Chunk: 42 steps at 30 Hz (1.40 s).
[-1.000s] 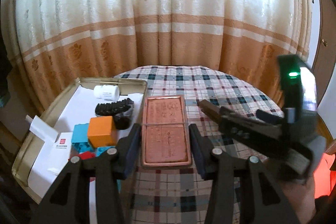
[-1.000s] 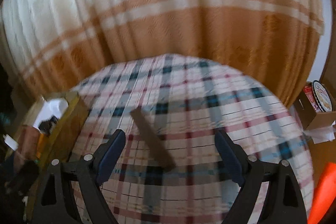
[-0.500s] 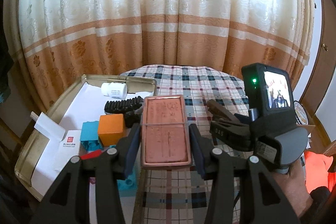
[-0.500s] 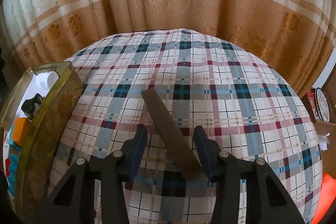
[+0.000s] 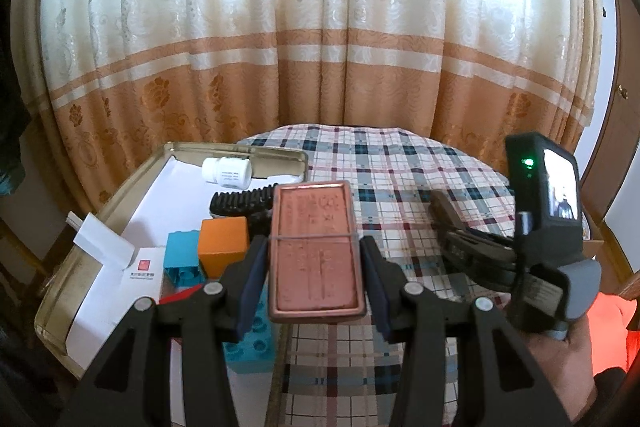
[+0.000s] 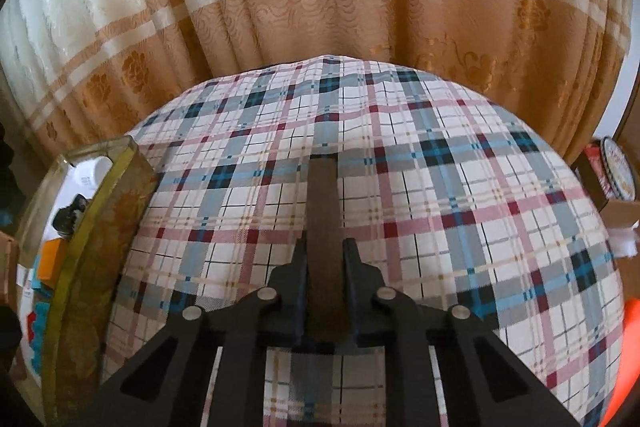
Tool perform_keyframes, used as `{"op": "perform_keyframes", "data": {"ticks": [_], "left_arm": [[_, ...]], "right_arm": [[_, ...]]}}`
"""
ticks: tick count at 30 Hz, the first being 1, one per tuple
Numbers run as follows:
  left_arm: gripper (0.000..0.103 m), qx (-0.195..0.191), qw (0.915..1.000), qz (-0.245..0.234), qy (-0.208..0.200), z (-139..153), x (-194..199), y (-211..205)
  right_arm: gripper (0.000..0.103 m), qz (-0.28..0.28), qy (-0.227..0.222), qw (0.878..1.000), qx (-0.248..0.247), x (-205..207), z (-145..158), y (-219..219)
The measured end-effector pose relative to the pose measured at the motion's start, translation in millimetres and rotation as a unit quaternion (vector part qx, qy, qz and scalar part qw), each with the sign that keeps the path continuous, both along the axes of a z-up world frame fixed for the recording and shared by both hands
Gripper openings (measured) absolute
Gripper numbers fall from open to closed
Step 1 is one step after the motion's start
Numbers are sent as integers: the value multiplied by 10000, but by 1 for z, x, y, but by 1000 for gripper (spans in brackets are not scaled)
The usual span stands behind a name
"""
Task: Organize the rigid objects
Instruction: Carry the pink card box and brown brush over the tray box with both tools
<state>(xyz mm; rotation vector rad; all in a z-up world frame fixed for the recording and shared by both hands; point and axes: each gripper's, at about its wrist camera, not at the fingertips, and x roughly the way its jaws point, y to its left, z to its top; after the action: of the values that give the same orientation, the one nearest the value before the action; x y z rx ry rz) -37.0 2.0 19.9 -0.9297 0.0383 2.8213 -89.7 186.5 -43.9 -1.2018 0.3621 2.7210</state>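
Note:
My left gripper (image 5: 314,259) is shut on a flat copper-coloured rectangular plate (image 5: 314,247) and holds it above the seam between the tin tray and the table. My right gripper (image 6: 324,259) is shut on a long dark brown bar (image 6: 323,211) that points away from me over the plaid table. The right gripper also shows in the left wrist view (image 5: 472,251) with the bar (image 5: 444,207) in it. The gold tin tray (image 5: 240,149) holds a white bottle (image 5: 226,171), a black ridged piece (image 5: 242,201), an orange block (image 5: 222,247) and teal bricks (image 5: 182,259).
The round table has a plaid cloth (image 6: 440,187) and a curtain (image 5: 320,27) hangs behind it. The tray's gold side wall (image 6: 104,211) stands left of my right gripper. A white card (image 5: 136,275) lies in the tray. A cardboard box (image 6: 612,187) sits beyond the table's right edge.
My right gripper has closed onto the brown bar, which now lies straight between its fingers. My left gripper has kept its hold on the copper plate and lifted slightly.

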Motion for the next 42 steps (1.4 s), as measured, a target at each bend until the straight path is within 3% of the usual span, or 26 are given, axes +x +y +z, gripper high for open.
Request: {"op": "perform_keyframes", "data": {"ticks": [7,12,30,42], "left_arm": [[46,31,10000,4,7,0,1,-3],[46,15,10000,59,54,1,2,-9],[46,109,9982,545,214,8,2,-53],[46,108,9948,983,222,6,3,-96]], "right_arm": [[17,-140,287,9983,-487,25,2,-1],[17,-36,629,9975,-333,37,18,-15],[17,718,1340,9872,-478,61,66,-79],[18,1405,1459,9785,-388,69,71,-138]]}}
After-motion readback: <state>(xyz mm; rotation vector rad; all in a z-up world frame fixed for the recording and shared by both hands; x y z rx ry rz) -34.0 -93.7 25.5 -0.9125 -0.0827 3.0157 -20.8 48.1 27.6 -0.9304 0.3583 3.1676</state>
